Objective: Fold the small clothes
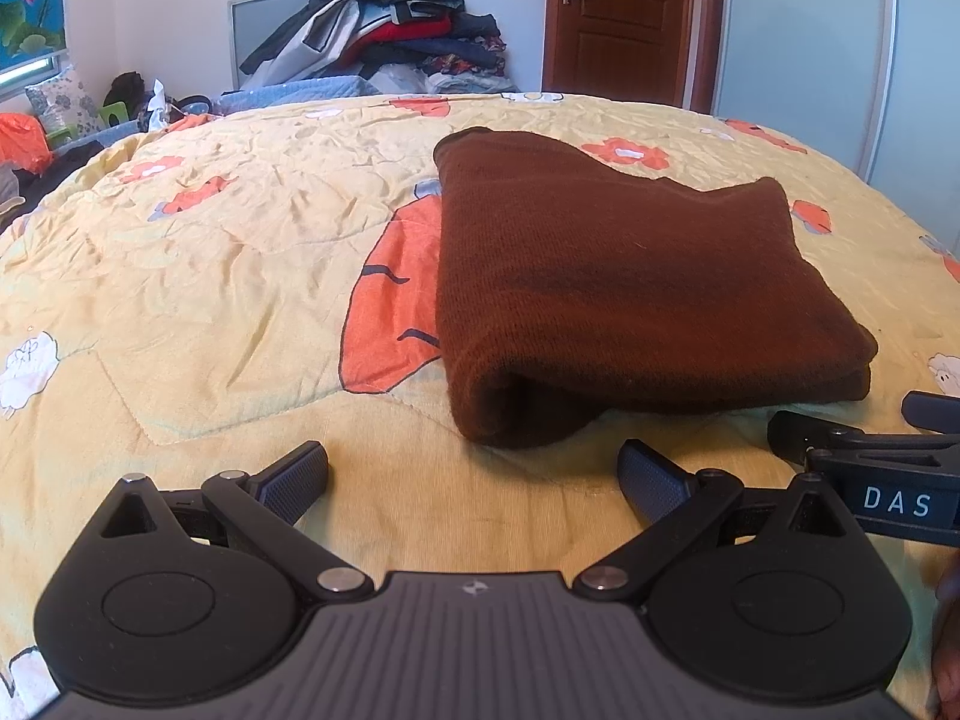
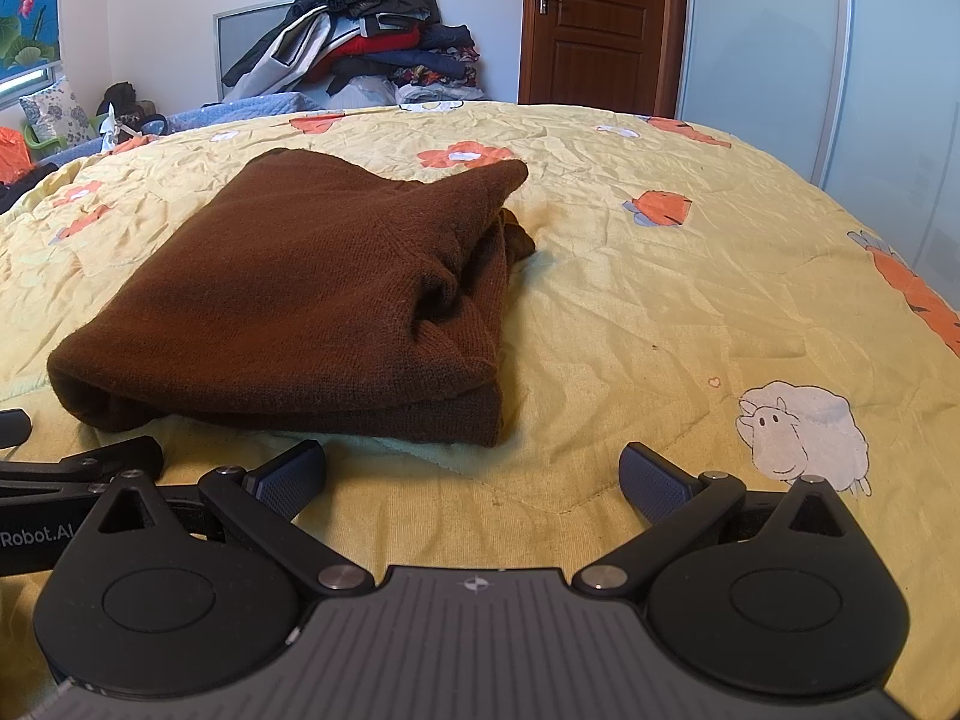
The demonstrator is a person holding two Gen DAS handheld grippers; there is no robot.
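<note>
The brown sweater lies folded near the bed's front edge; left claw and right claw gape wide, empty. Folding looks finished; next, probably set it aside.

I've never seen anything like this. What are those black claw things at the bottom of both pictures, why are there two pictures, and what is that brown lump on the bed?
There is no robot here. A person holds one tool in each hand, and each tool carries a camera that looks out along its two fingers. So one picture comes from the left hand-held gripper and the other from the right hand-held gripper. Each also catches the other's edge at its side. Both stand open and hold nothing. The brown lump is a knitted garment, already folded into a thick bundle. It lies on a yellow quilt printed with orange flowers and sheep. Behind the bed are a pile of clothes and a wooden door.
</note>
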